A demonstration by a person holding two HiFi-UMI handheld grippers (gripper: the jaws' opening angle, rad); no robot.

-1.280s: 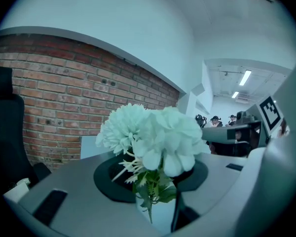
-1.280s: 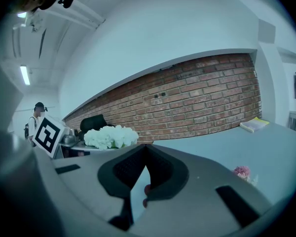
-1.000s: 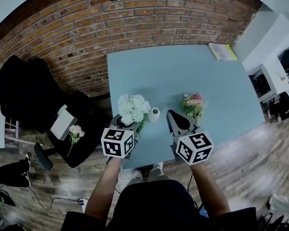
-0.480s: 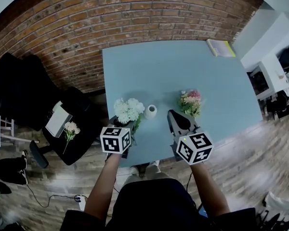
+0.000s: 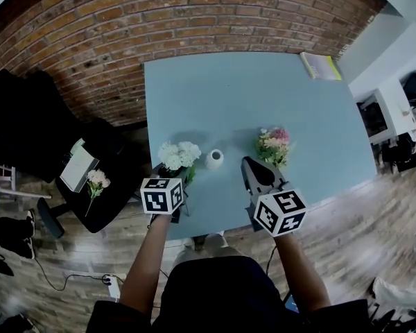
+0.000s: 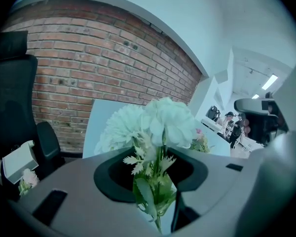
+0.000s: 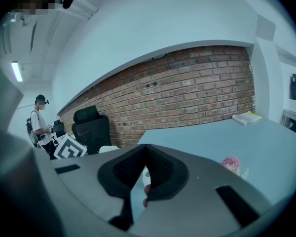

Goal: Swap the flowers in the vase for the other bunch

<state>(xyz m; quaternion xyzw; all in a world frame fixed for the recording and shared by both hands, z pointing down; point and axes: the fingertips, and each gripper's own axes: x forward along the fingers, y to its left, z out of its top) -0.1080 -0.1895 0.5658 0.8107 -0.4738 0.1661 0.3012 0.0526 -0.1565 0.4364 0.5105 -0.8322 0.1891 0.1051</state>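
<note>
Left gripper (image 6: 155, 181) clamped on green stems of a white bunch (image 5: 179, 155), blooms up, at near-left part of the blue table (image 5: 249, 96). Right gripper (image 5: 253, 168) has jaws pressed together, nothing between them, over the near edge, pointing twd the table's middle. One small white vase (image 5: 214, 159) stands betw. the two grippers, just right of the white blooms and apart from them. A pink-and-cream bunch (image 5: 274, 144) lies on the table right of the vase, near the right gripper's tip.

Count: 2 grippers, 1 vase, 3 bunches; the third, pale pink (image 5: 95, 181), lies on a black office chair (image 5: 35, 130) left of the table, beside a white box (image 5: 76, 174). One yellowish book (image 5: 320, 66) at far-right corner. Brick wall (image 5: 194, 12) behind. A bystander (image 7: 39, 120) stands at left in right gripper view.

Hard to tell: whether the held stems touch the tabletop. Stem ends cut off at bottom of left gripper view. Pink bunch mostly hidden behind gripper body in right gripper view.
</note>
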